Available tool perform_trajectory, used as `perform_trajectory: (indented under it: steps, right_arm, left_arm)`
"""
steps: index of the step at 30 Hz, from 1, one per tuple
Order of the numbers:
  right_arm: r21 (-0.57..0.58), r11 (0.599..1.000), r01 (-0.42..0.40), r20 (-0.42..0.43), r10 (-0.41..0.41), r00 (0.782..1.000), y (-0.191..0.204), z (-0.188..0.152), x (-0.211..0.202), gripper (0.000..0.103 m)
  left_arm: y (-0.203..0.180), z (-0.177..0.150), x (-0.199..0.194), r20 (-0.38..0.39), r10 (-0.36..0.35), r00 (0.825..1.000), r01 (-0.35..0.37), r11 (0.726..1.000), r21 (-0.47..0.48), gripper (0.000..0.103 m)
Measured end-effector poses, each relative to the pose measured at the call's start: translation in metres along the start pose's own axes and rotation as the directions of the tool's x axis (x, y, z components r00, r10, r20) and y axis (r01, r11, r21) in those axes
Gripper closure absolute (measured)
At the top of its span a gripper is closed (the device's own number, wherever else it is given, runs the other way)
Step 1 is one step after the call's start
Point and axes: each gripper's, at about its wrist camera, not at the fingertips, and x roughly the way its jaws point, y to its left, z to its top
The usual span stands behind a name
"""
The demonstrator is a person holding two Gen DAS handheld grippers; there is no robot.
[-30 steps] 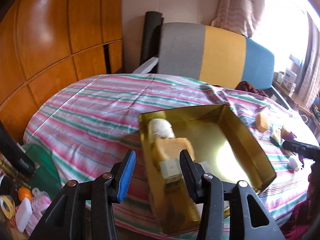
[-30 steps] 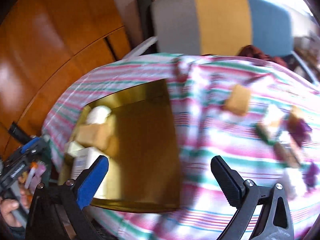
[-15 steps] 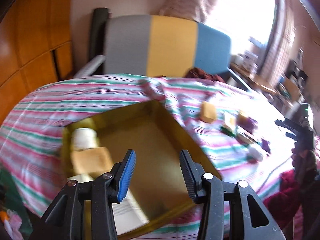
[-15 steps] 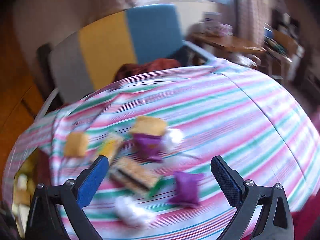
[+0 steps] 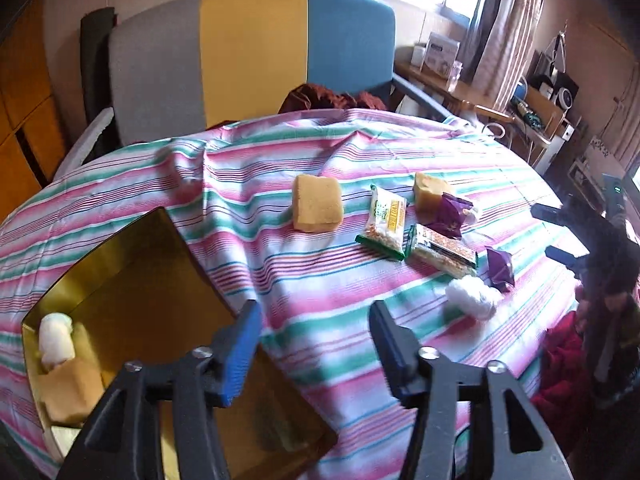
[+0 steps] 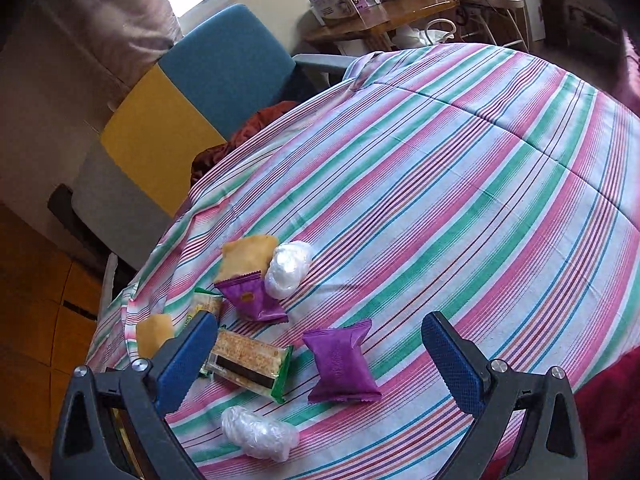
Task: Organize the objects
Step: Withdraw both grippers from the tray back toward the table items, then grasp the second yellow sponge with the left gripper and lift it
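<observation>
A gold tin box (image 5: pixel 132 280) sits at the table's left with a white wrapped roll (image 5: pixel 56 338) and a yellow sponge (image 5: pixel 70 386) inside. My left gripper (image 5: pixel 314 340) is open and empty above the box's right edge. Loose on the striped cloth lie a yellow sponge (image 5: pixel 317 203), a green snack pack (image 5: pixel 385 222), a cracker pack (image 6: pixel 250 364), two purple packets (image 6: pixel 342 362) (image 6: pixel 252 300), and white wrapped rolls (image 6: pixel 258 432) (image 6: pixel 288 266). My right gripper (image 6: pixel 320 356) is open and empty, hovering over the near purple packet.
The round table wears a pink, green and white striped cloth (image 6: pixel 460 184). A grey, yellow and blue chair (image 5: pixel 248 56) stands behind it with a dark red cloth (image 5: pixel 324 98) on the seat. A wooden side table (image 6: pixel 380 20) holds boxes at the back right.
Both grippers swung right, away from the gold box and toward the loose snacks. The right gripper came in lower over the purple packet. Both stayed open and empty.
</observation>
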Motion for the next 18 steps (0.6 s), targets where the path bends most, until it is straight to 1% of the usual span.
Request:
perform_trajectory:
  steps: [1,4,6,7,8,10,12,15,18]
  right_arm:
    - [0.000,1.000,-0.007,-0.006,0.007,1.000,-0.001,-0.001,-0.001,0.000]
    - [0.005,1.000,-0.028,-0.016,0.028,0.999,-0.003,-0.003,-0.001,0.000]
    - [0.012,0.999,-0.040,-0.016,0.041,0.999,-0.004,-0.002,-0.001,0.000]
    - [0.018,0.999,-0.047,-0.014,0.047,0.999,-0.005,-0.002,-0.002,0.000]
    - [0.024,0.998,-0.051,-0.013,0.051,0.999,-0.006,-0.002,-0.002,0.000]
    - [0.037,0.998,-0.060,-0.016,0.060,0.998,-0.009,-0.001,-0.003,0.000]
    - [0.046,0.996,-0.071,-0.026,0.072,0.997,-0.010,-0.001,-0.001,0.000]
    - [0.046,0.996,-0.078,-0.041,0.080,0.996,-0.009,-0.001,0.002,0.000]
    - [0.043,0.995,-0.085,-0.047,0.087,0.995,-0.008,-0.002,0.003,0.000]
  left_arm:
    - [-0.002,0.007,0.009,-0.013,-0.003,1.000,0.003,1.000,0.003,0.038]
    - [-0.006,0.024,0.032,-0.042,0.012,0.999,-0.011,1.000,0.008,0.035]
    - [-0.009,0.037,0.051,-0.057,0.029,0.998,-0.028,0.999,0.023,0.029]
    - [-0.011,0.042,0.059,-0.061,0.041,0.997,-0.040,0.999,0.032,0.023]
    - [-0.013,0.049,0.072,-0.073,0.064,0.995,-0.060,0.997,0.052,0.021]
    - [-0.018,0.058,0.090,-0.090,0.095,0.991,-0.088,0.993,0.079,0.021]
    - [-0.020,0.067,0.109,-0.108,0.110,0.988,-0.101,0.991,0.086,0.020]
    - [-0.019,0.078,0.131,-0.134,0.103,0.986,-0.097,0.994,0.054,0.020]
    - [-0.018,0.087,0.145,-0.126,0.115,0.985,-0.112,0.993,0.030,0.020]
